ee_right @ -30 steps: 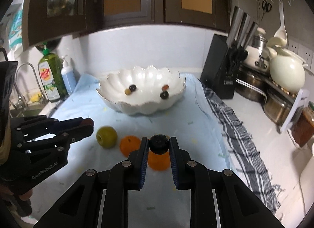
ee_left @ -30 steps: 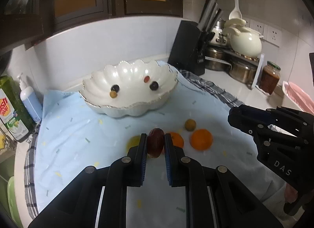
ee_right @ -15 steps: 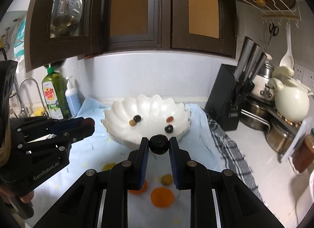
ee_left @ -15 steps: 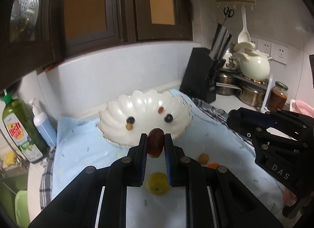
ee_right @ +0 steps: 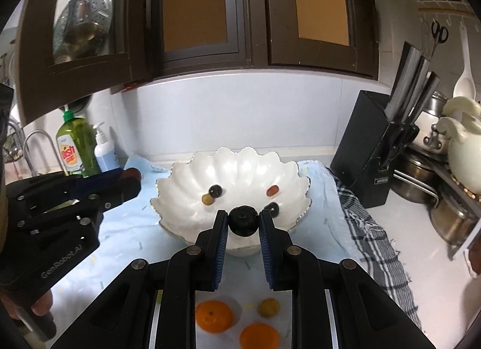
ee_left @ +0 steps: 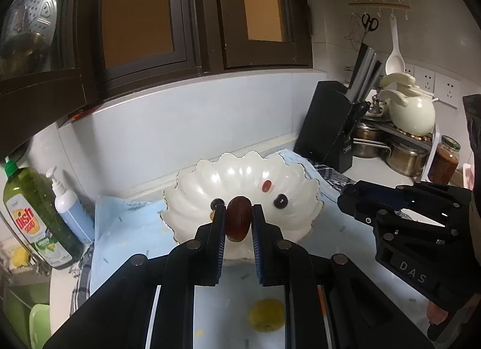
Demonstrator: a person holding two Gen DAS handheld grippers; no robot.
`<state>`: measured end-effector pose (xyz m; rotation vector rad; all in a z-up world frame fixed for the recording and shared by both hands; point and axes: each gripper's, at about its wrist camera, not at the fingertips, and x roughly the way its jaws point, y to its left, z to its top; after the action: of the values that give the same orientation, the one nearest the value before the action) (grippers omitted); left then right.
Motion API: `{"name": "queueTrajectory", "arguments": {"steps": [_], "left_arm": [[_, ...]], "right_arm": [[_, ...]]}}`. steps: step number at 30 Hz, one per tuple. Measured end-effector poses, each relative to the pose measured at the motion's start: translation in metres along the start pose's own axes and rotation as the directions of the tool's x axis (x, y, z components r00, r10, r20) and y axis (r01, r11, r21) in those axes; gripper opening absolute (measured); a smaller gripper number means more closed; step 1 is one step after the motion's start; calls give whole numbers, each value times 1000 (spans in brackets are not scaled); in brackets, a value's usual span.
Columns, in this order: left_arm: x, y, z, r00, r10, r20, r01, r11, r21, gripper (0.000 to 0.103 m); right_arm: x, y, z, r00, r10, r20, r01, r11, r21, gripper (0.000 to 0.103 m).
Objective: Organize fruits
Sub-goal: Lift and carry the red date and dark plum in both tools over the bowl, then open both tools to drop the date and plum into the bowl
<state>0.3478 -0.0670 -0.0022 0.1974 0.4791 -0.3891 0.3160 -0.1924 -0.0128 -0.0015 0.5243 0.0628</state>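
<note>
In the left wrist view, the left gripper (ee_left: 238, 220) fills the lower centre of the frame, its fingers (ee_left: 219, 228) clamped on a dark red oval fruit (ee_left: 238, 218) held in front of the white scalloped bowl (ee_left: 192, 198). The bowl sits at mid-frame on a light blue cloth (ee_left: 120, 228) spread over the counter (ee_left: 369, 170). Inside the bowl lie a small red fruit (ee_left: 266, 185) and a dark round fruit (ee_left: 281, 200); 2 more small fruits are partly hidden behind the left finger. A yellow-green fruit (ee_left: 267, 314) lies on the cloth at the bottom of the frame, between the gripper's arms. The right gripper (ee_left: 348, 198) enters from the right edge.

In the right wrist view, the right gripper (ee_right: 243, 222) is at lower centre, its fingers (ee_right: 221, 228) closed on a black round fruit (ee_right: 243, 220) just before the bowl's near rim. At the bottom of that frame, 2 oranges (ee_right: 214, 316) and a small yellowish fruit (ee_right: 268, 307) rest on the cloth. A dish soap bottle (ee_right: 76, 147) stands at the left, a knife block (ee_right: 372, 150) at the right.
</note>
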Motion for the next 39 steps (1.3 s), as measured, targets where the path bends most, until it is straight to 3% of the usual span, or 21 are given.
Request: {"name": "queueTrajectory", "arguments": {"steps": [7, 17, 31, 37, 39], "left_arm": [[29, 13, 13, 1000, 24, -20, -24, 1000, 3, 18], [90, 33, 15, 993, 11, -118, -14, 999, -29, 18], [166, 40, -2, 954, -36, -297, 18, 998, -63, 18], [180, 42, -8, 941, -32, -338, 13, 998, -60, 18], [181, 42, -8, 941, -38, -337, 18, 998, -61, 23]], "right_arm": [[38, -4, 16, 999, 9, -46, -10, 1000, -4, 23], [87, -5, 28, 995, -3, -95, 1, 1000, -29, 23], [152, -11, 26, 973, 21, -229, -29, 999, -32, 23], [172, -15, 15, 952, 31, -303, -41, 999, -27, 23], [175, -15, 12, 949, 30, -313, -41, 999, -28, 23]]}}
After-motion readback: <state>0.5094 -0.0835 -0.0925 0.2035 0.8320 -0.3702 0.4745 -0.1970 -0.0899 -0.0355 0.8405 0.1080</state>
